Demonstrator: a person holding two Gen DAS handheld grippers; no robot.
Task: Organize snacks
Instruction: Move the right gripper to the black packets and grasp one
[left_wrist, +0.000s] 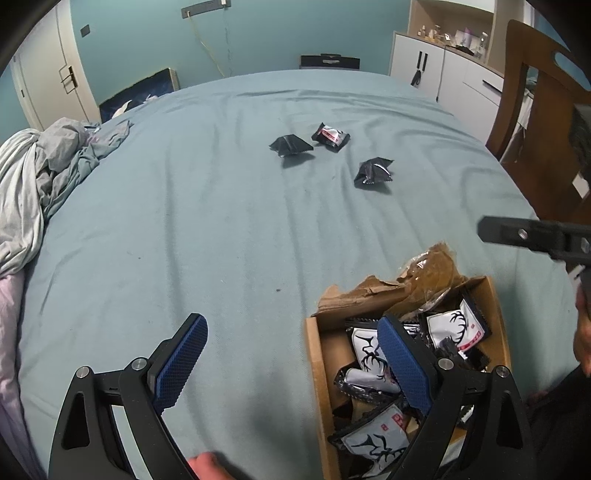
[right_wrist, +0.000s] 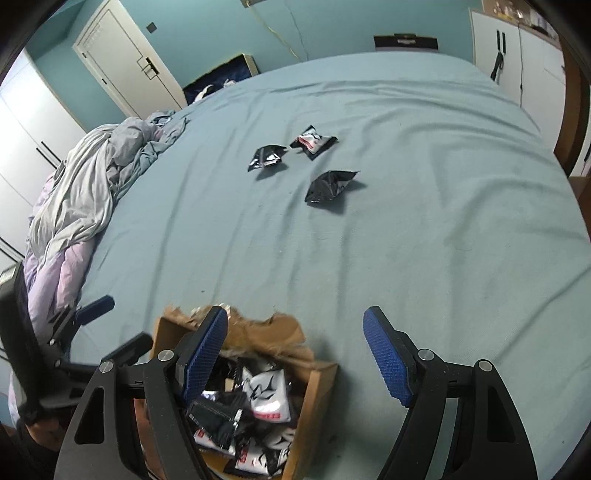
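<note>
Three black snack packets lie loose on the blue-green bed sheet, far ahead: one (left_wrist: 290, 144), one with a white and red label (left_wrist: 330, 136), and one nearer (left_wrist: 373, 171). The right wrist view shows the same three packets (right_wrist: 266, 157) (right_wrist: 314, 140) (right_wrist: 330, 184). A torn cardboard box (left_wrist: 314, 369) holding several black and white packets (left_wrist: 454, 328) sits near me. My left gripper (left_wrist: 291, 321) is open and empty, its right finger over the box. My right gripper (right_wrist: 295, 314) is open and empty too, its left finger over the box (right_wrist: 317, 387).
Crumpled grey bedding (left_wrist: 40, 166) is heaped at the left of the bed. A wooden chair (left_wrist: 546, 122) and white cabinets (left_wrist: 436, 70) stand to the right. The right gripper's black frame (left_wrist: 517, 234) juts in above the box. A door (right_wrist: 122, 55) is at back left.
</note>
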